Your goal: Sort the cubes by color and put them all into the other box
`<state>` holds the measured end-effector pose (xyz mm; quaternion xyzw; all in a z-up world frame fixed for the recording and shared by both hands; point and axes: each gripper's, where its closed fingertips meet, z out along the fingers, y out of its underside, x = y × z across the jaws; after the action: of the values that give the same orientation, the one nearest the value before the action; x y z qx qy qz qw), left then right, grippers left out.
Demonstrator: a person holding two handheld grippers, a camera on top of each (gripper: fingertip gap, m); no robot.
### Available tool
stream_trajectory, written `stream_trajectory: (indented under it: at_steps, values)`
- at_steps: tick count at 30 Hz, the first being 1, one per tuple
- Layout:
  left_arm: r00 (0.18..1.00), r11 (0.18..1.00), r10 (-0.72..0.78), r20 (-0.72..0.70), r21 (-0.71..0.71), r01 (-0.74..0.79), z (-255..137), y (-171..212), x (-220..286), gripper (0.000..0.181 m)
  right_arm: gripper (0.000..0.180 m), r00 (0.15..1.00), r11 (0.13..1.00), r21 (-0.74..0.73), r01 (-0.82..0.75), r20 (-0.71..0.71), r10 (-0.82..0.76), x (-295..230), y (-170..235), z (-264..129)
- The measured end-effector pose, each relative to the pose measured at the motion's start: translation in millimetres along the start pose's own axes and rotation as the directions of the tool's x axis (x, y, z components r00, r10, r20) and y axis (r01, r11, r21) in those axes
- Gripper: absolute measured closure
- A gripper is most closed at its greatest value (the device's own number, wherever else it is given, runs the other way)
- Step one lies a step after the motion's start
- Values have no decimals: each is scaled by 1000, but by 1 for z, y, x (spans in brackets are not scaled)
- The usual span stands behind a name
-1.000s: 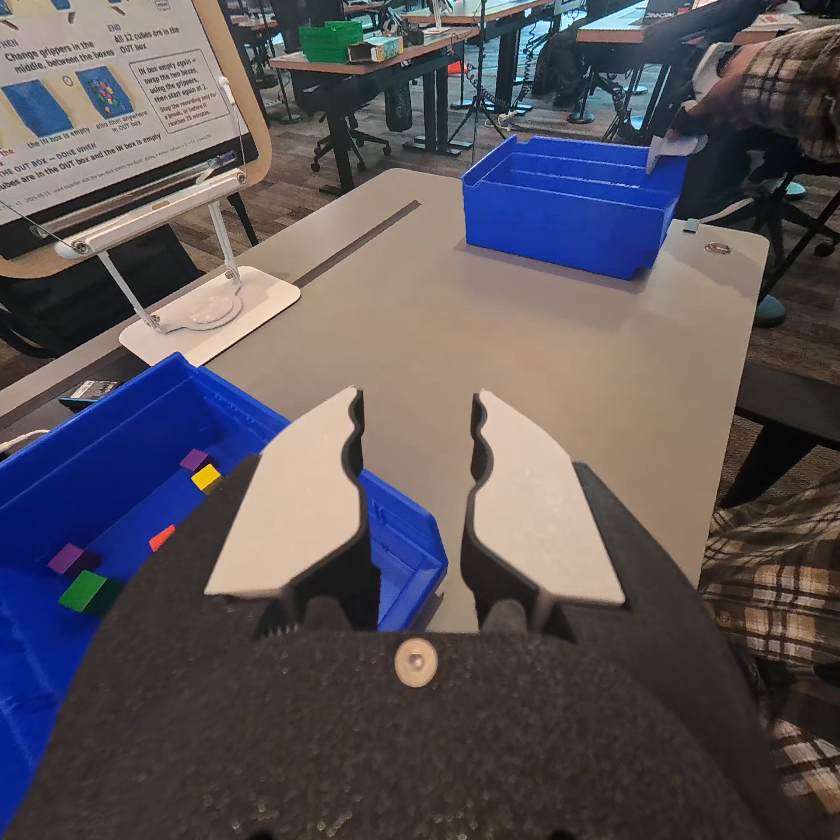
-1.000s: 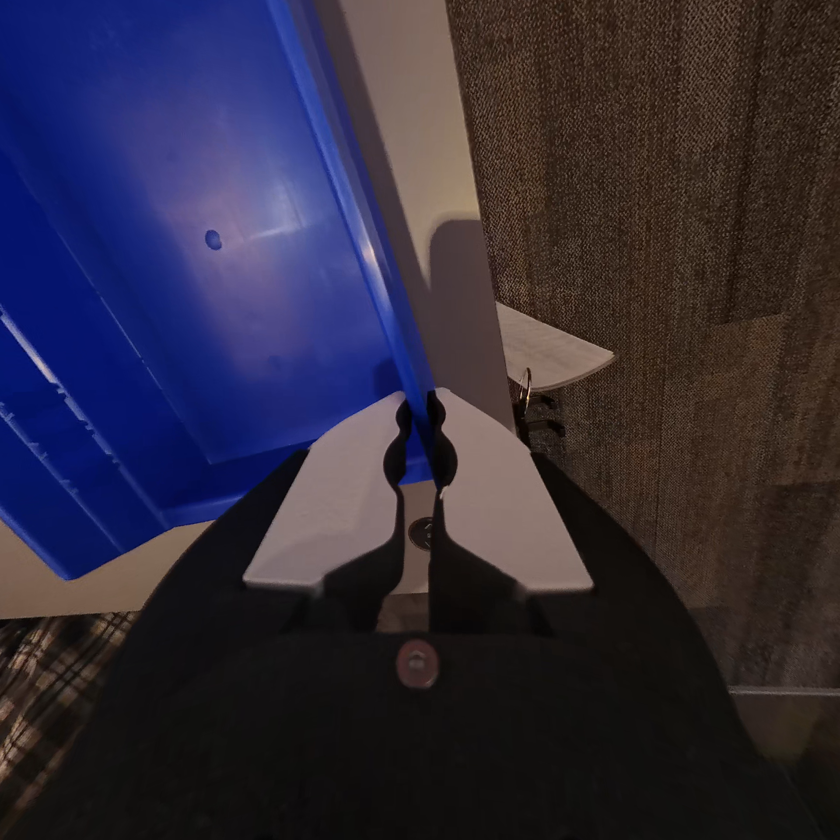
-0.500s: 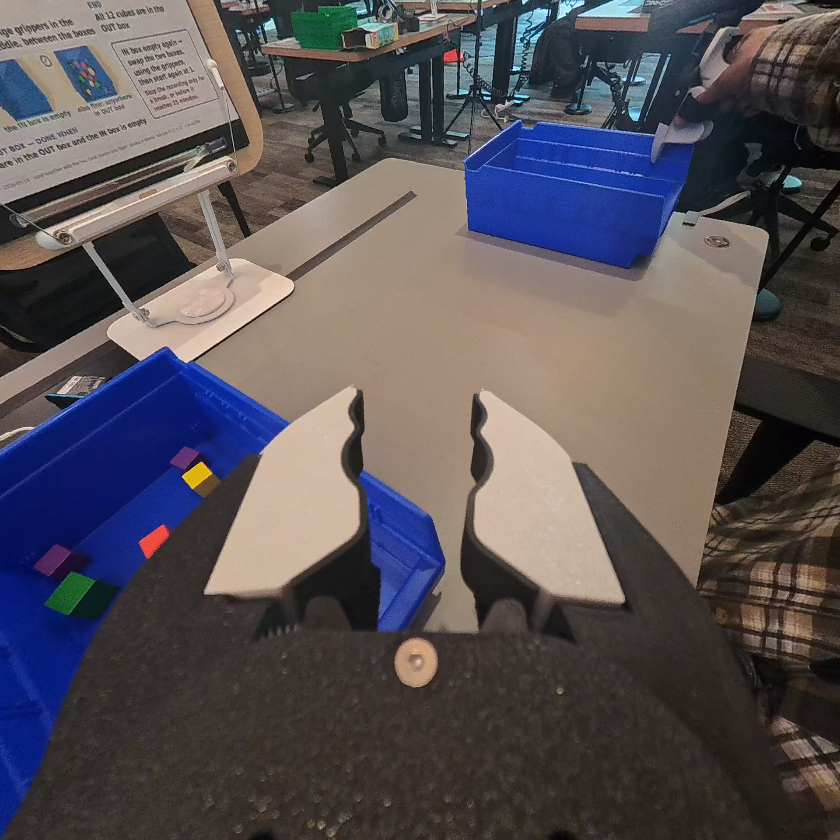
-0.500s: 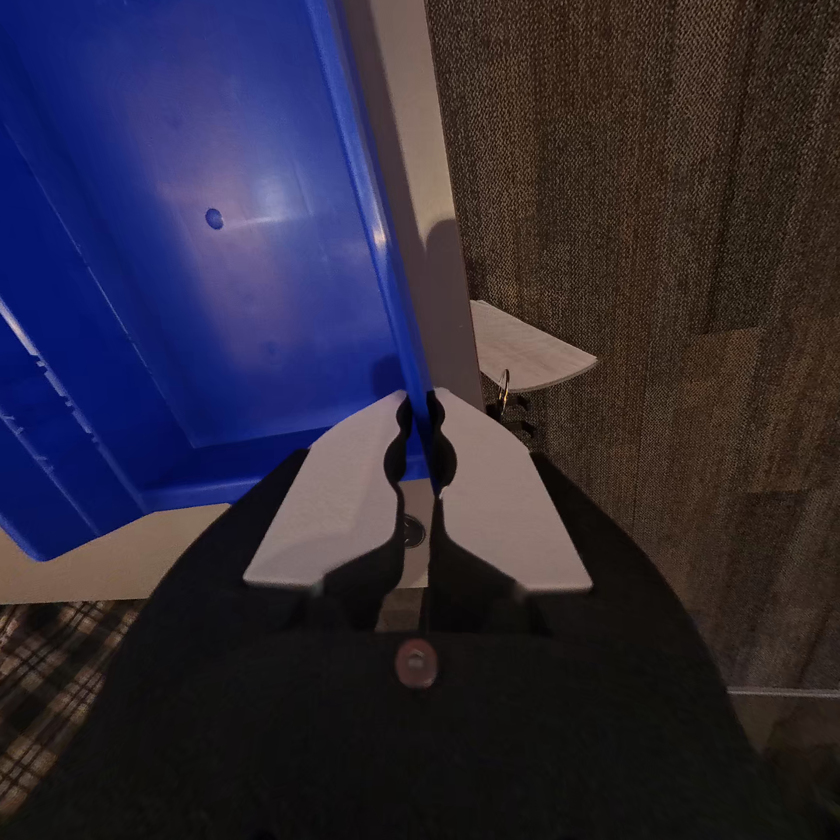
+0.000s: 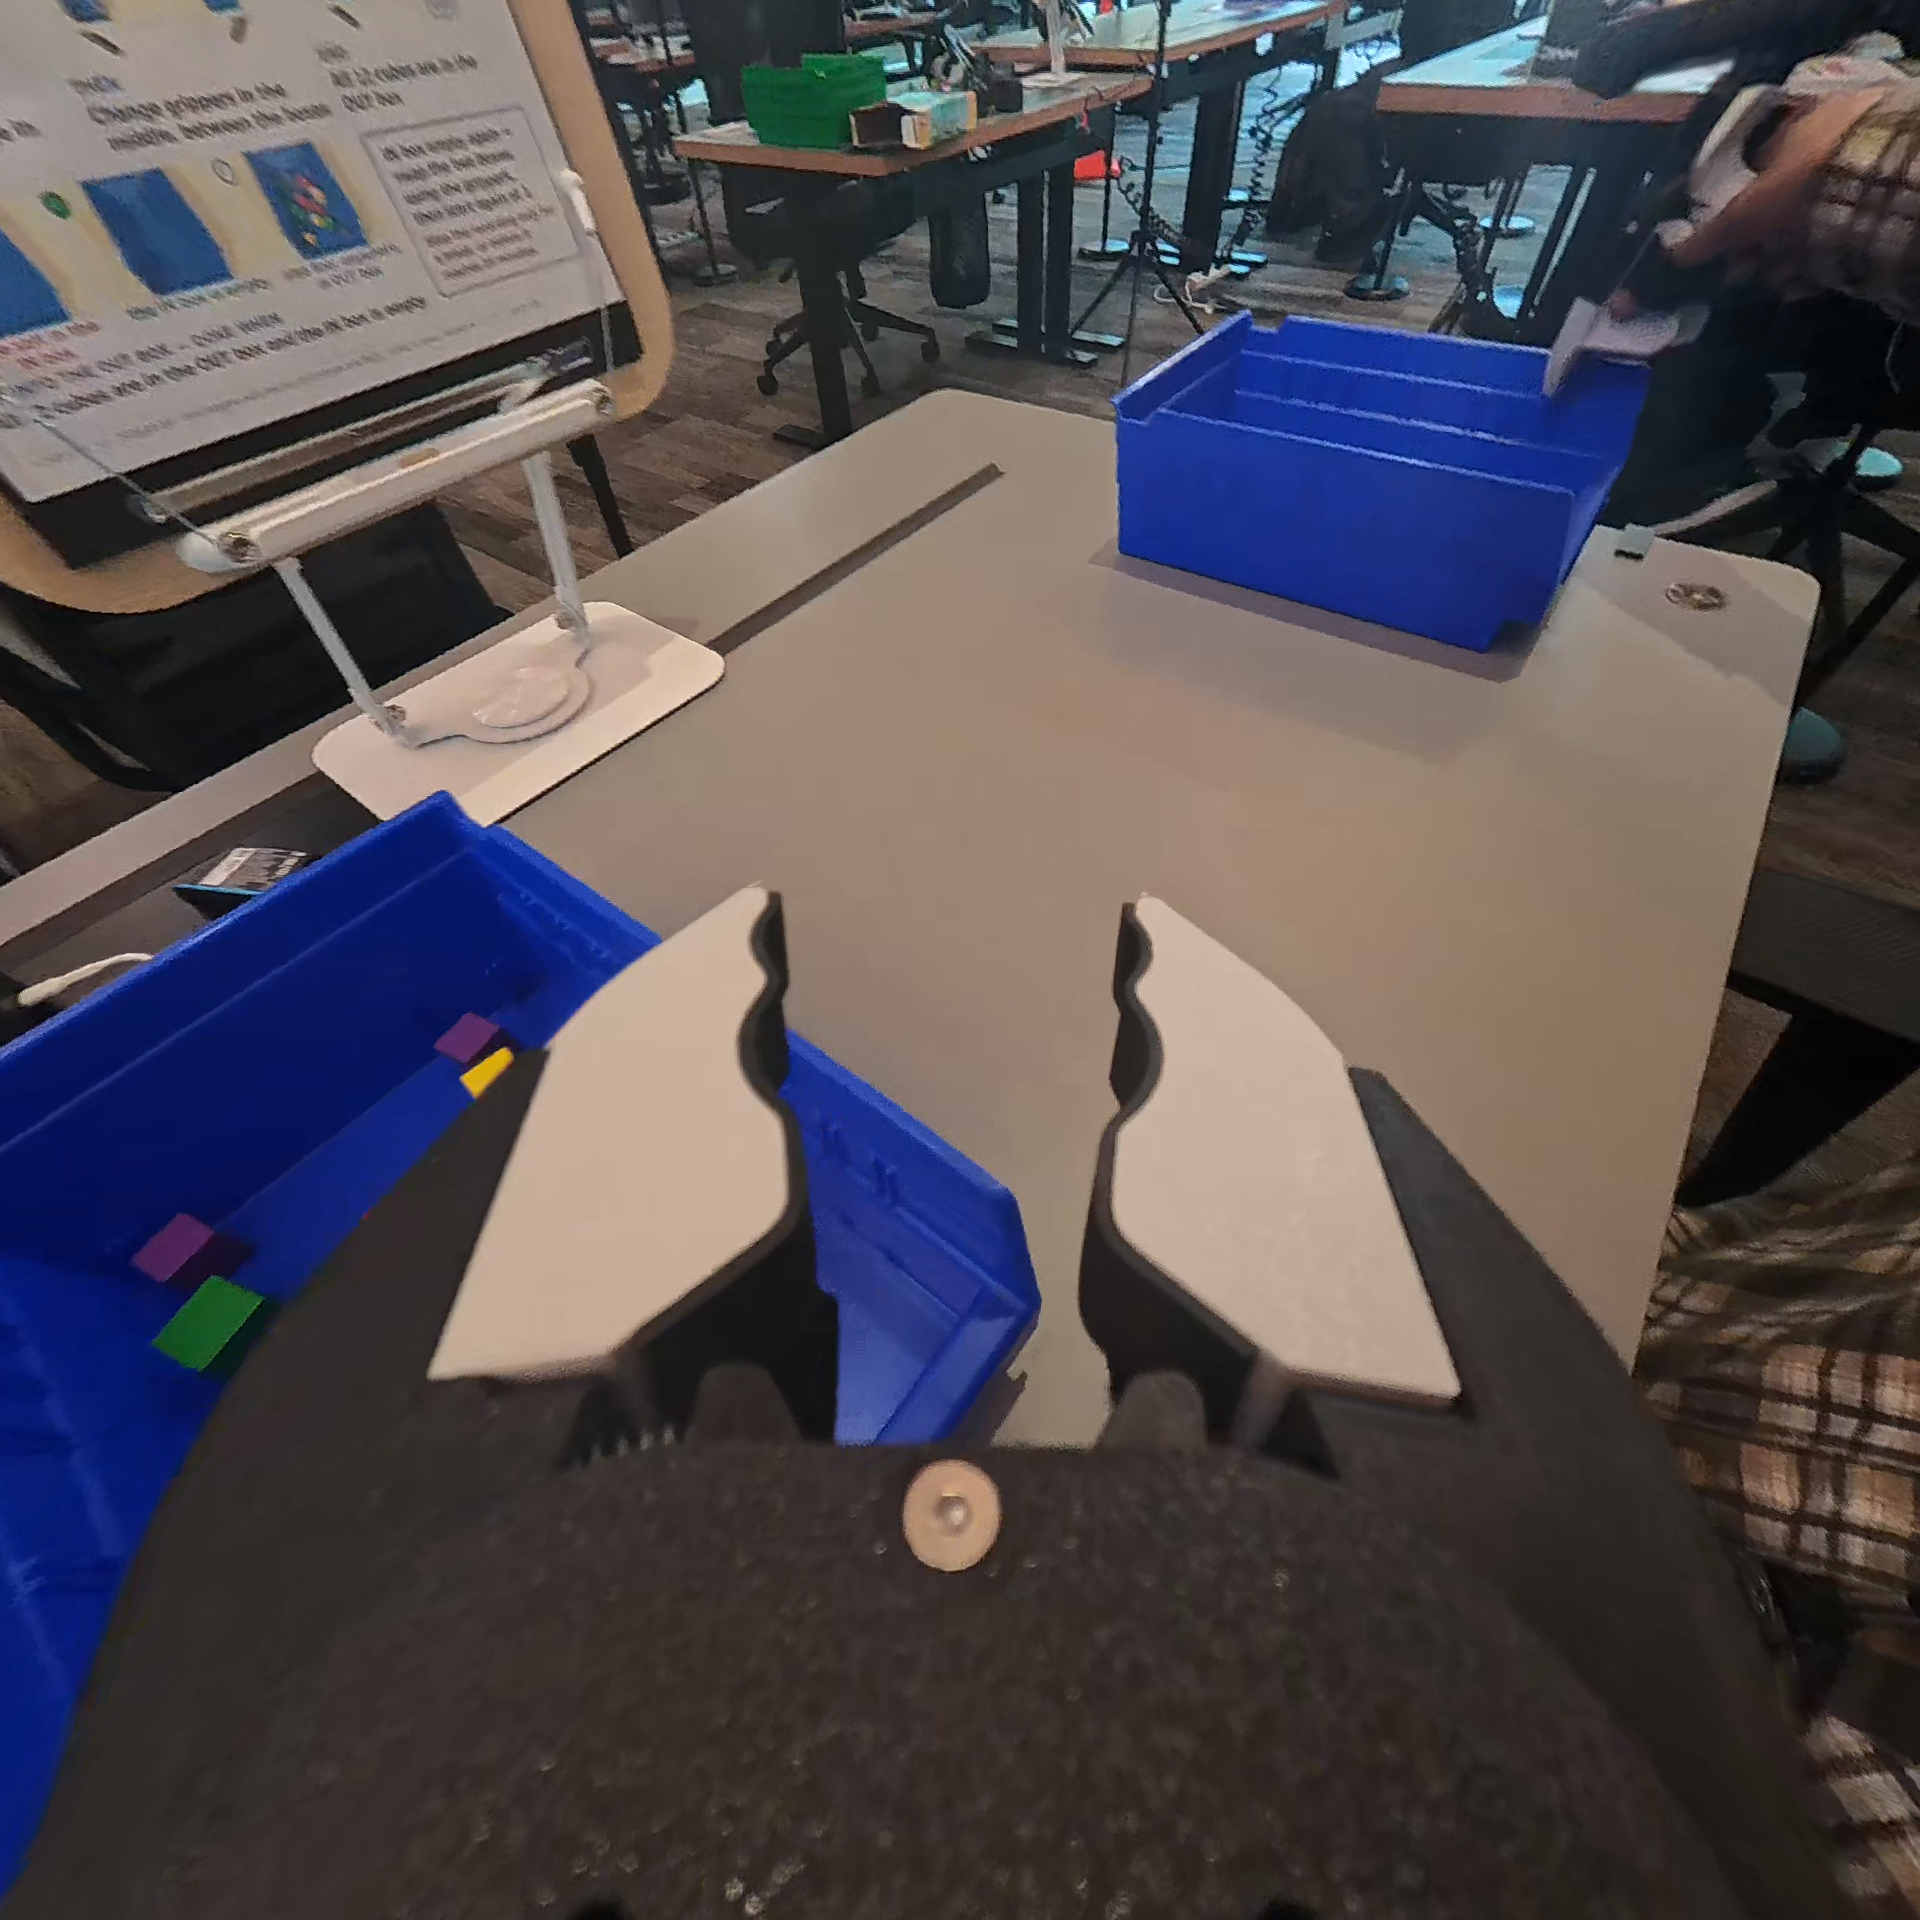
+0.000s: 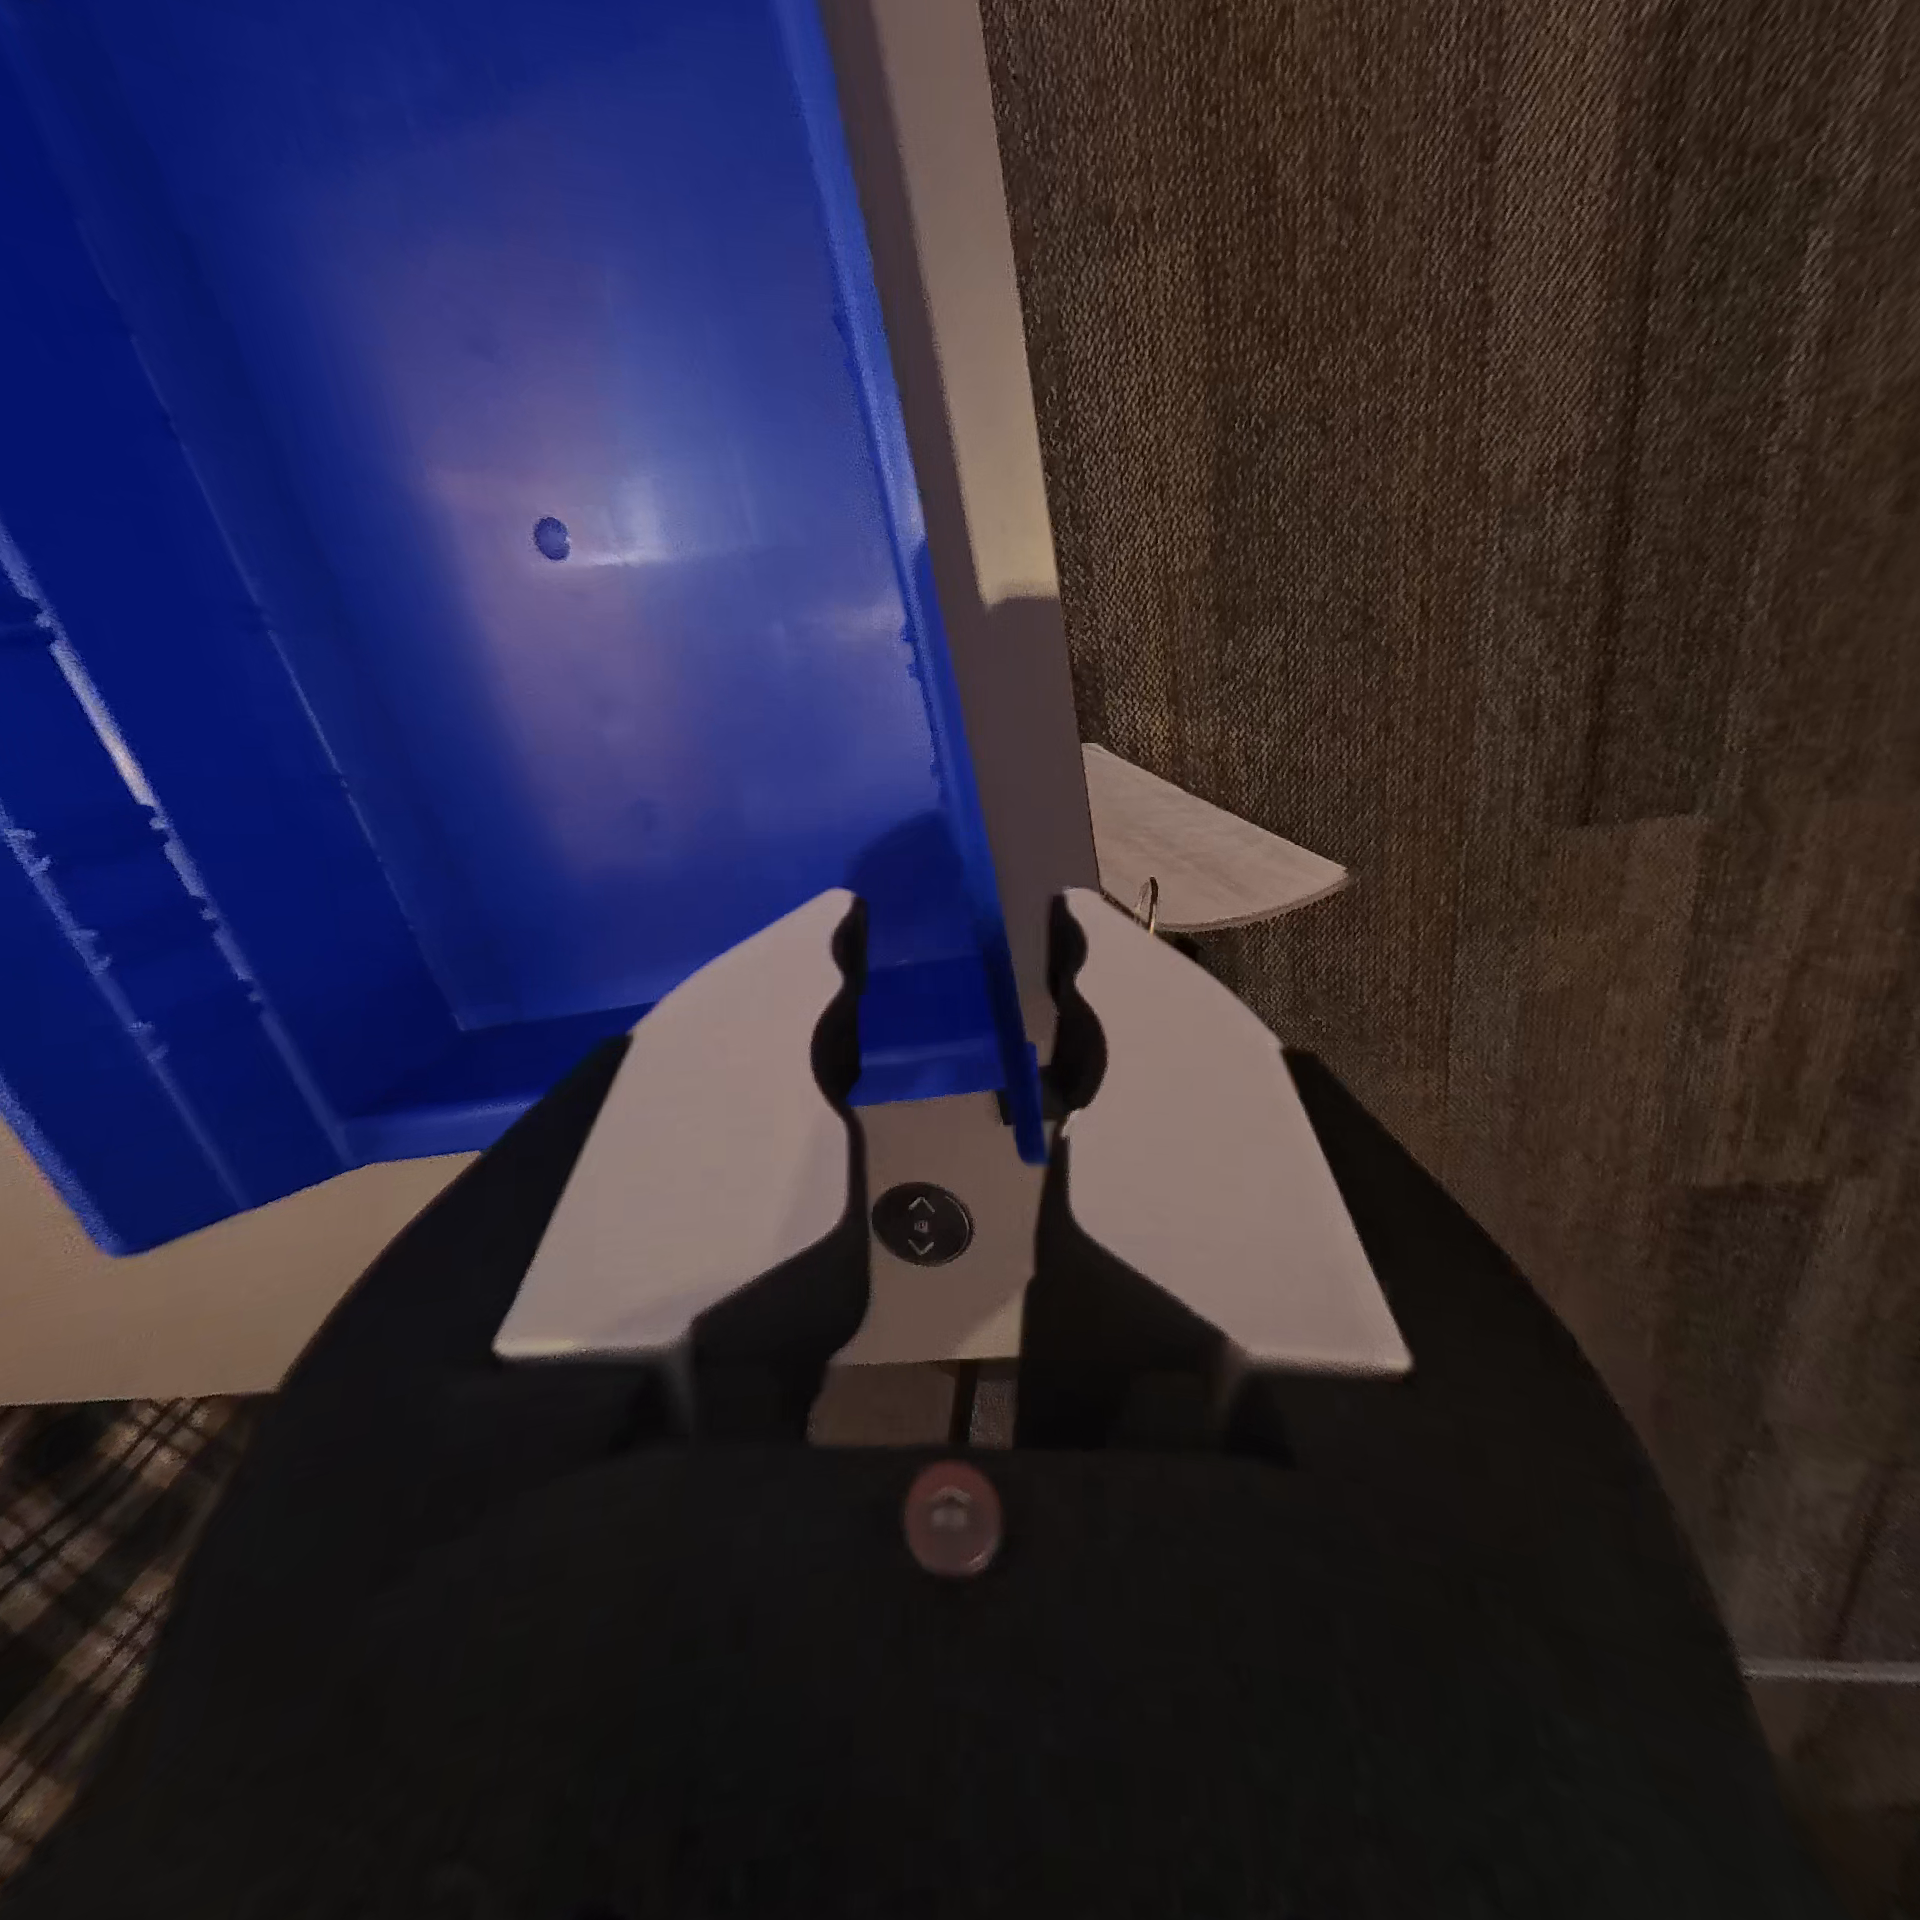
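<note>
The right gripper [image 6: 954,997] is now open. 1 second ago and also 0.5 seconds ago its fingers were pressed on the side wall of the far blue box [image 6: 436,540]; now a clear gap stands between them — the wall's corner edge sits in this gap, close to the right finger, and a round black button [image 6: 922,1223] on the grey table [image 6: 997,582] becomes fully visible behind it.

The left gripper [image 5: 948,961] is wider open than before. Its view is shifted — the orange cube in the near blue box [image 5: 312,997] is now hidden behind the gripper body, and the yellow cube [image 5: 486,1072] shows only partly.
</note>
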<state>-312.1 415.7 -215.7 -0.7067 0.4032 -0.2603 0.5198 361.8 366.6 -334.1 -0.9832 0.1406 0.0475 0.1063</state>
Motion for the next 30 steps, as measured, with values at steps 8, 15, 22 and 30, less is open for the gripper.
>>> stream_trajectory:
  at_steps: [8,15,22,30]
  values:
    - [981,997,-55,184,64,44,-34,-9,-42,100,104,973,897,388,213,-2,-230,-79,-52,-99]
    - [881,989,-125,456,-11,146,-87,21,-111,117,79,824,320,878,355,-133,-550,-265,-56,-175]
    - [792,917,-83,605,-265,298,-99,75,-162,118,82,668,135,978,158,-5,-744,-413,-20,-120]
    - [765,689,-25,643,-543,479,-100,142,-193,105,91,578,299,942,150,162,-800,-472,-33,2]
